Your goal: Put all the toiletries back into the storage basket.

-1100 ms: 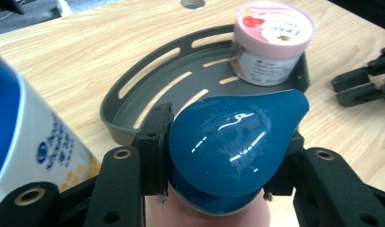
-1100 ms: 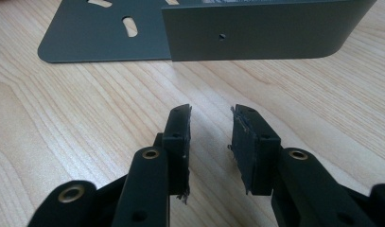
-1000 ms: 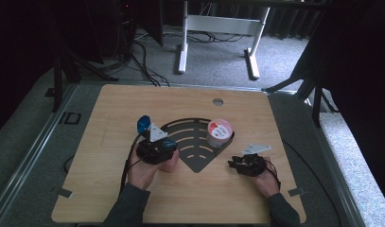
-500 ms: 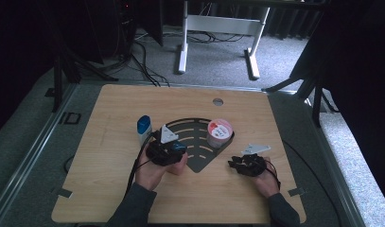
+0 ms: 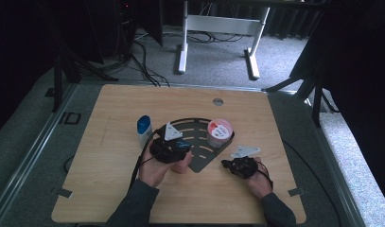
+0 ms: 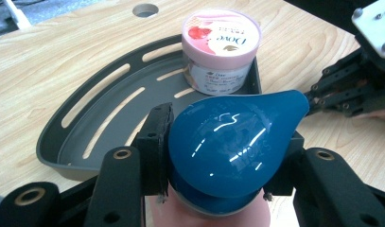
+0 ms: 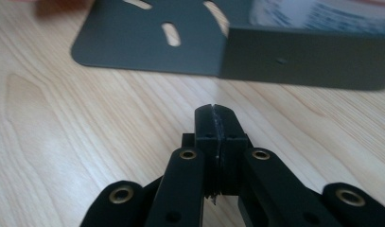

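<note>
Left gripper view: body hiding beneath glossy blue bottle cap (image 6: 230, 142), left gripper (image 6: 223, 161) clamping it; pink jar (image 6: 221, 45) at twelve o'clock; right gripper (image 7: 215, 142) pinching nothing.

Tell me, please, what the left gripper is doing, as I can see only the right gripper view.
Observer: The left gripper is shut on a blue teardrop-shaped item, held just short of the grey tray.
Operator: Thank you. What is the blurred container behind the tray wall?
Observer: It is a pink-lidded Dove tub, upright in the tray's corner.
Operator: Does anything else stand on the table?
Observer: Yes, the high view shows a white bottle with a blue cap upright just left of the tray.
</note>
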Action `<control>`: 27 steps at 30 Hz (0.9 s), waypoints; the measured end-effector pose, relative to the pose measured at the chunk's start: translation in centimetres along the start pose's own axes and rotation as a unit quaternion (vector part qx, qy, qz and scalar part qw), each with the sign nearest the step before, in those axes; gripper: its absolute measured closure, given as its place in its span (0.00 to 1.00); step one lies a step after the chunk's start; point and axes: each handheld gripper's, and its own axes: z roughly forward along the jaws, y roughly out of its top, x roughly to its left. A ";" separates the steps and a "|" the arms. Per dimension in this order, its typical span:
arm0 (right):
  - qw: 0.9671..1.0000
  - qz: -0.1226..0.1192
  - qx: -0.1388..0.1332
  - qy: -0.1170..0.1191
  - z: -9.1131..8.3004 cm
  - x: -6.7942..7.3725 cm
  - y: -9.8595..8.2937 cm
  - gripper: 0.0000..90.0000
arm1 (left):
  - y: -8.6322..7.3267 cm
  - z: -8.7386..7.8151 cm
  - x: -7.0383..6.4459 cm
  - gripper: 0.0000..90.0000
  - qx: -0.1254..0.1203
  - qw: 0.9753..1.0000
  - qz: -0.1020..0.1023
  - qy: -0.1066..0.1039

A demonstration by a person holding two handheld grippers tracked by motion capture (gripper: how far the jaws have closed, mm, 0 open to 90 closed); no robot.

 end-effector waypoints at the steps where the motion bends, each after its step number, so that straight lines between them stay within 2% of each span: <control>1: 1.000 -0.003 0.000 0.000 0.1 0.2 0.2 1.00 | 0.1 0.1 0.0 0.59 0.000 1.000 -0.001 -0.001; 13: 0.999 -0.030 -0.011 0.010 2.0 2.6 1.9 1.00 | 1.0 0.8 0.0 0.59 -0.007 1.000 0.003 -0.012; 27: 0.999 -0.026 -0.034 0.014 3.2 3.3 2.9 1.00 | 2.5 2.0 0.1 0.59 -0.021 1.000 0.008 -0.015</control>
